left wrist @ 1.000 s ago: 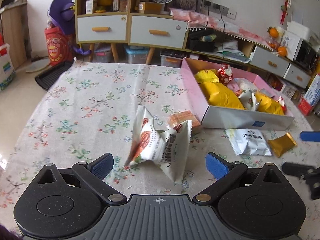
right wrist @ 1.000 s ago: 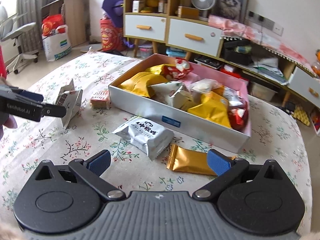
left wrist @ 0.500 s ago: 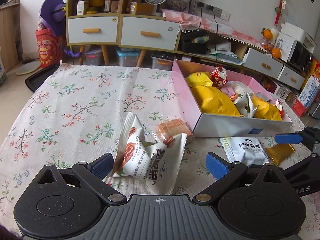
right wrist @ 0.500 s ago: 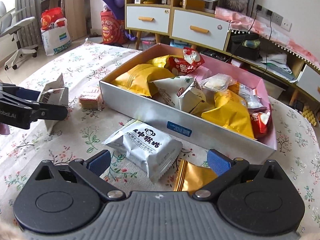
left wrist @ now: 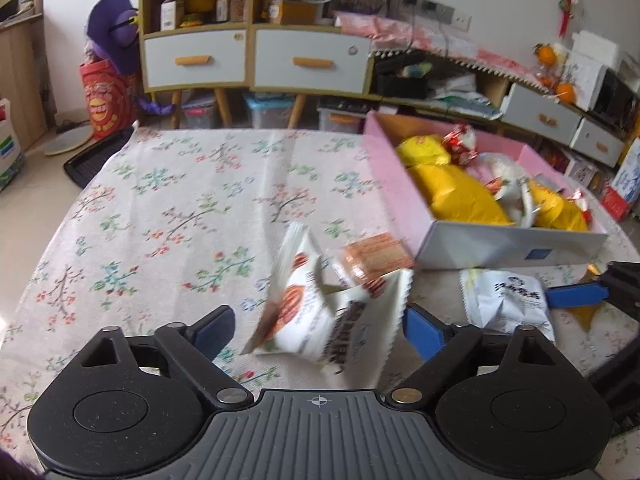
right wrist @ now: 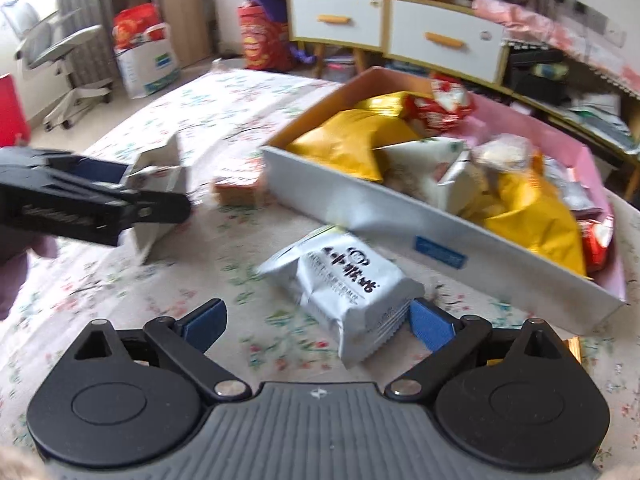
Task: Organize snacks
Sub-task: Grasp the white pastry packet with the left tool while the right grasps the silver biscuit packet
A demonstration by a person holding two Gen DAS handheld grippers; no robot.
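One view only: orange wafer pack (left wrist: 374, 258) unblurred, left wrist.

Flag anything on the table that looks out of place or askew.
Four snacks still lie outside the box: a crumpled white pack standing on edge between the closing left gripper jaws, an orange pack behind it, a grey pack and a gold pack before the box.

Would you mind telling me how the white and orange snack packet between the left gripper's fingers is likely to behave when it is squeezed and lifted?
The white and orange packet is creased and puffy, so it will probably crumple as the left gripper closes. It looks light for its size. Its glossy film may slip, and its crimped edge will likely flop.
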